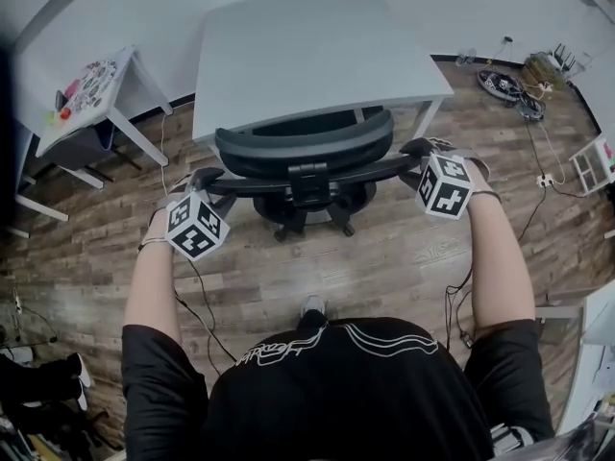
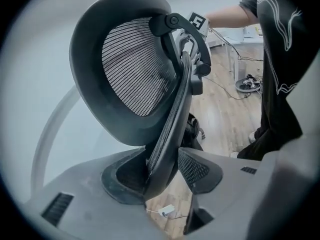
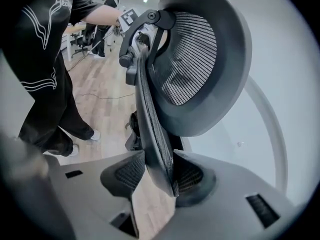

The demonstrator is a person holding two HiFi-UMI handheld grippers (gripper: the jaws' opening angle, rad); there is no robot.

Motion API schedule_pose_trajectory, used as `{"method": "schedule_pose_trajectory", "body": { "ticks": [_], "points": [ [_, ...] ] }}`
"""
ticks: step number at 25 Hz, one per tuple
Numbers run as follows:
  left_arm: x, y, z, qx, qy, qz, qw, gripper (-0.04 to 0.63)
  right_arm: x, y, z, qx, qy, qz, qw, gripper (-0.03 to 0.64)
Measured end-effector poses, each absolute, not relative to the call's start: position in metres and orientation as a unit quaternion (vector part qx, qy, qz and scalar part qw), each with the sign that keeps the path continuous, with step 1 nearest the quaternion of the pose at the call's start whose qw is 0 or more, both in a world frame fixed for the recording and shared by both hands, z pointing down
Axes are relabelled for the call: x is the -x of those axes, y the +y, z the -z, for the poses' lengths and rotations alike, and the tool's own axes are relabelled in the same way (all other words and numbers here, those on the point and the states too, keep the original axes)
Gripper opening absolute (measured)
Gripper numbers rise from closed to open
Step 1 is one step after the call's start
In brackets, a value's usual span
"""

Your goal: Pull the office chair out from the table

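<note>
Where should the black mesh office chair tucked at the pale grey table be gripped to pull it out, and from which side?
On the black mesh office chair, grip the two side edges of the curved backrest, coming from behind, opposite the pale grey table. The backrest stands clear of that table, and its thin rim fits between jaws.

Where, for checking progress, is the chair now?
Head view centre: the chair is at the table's near edge, its backrest between the left hand-held gripper and right hand-held gripper.
</note>
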State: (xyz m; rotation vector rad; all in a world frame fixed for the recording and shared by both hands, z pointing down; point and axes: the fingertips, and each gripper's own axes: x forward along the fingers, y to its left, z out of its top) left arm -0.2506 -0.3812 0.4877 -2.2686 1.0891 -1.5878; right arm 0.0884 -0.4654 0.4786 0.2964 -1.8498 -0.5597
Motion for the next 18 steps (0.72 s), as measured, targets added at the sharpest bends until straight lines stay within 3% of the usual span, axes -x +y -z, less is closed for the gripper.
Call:
{"method": "schedule_pose_trajectory", "body": {
  "ticks": [18],
  "points": [
    [0.186,-0.272,-0.487,0.741,0.399,0.536,0.069,0.195,-0.147,-0.380,-0.478,-0.106,-0.789,0.260,0.546,0.199]
  ]
}}
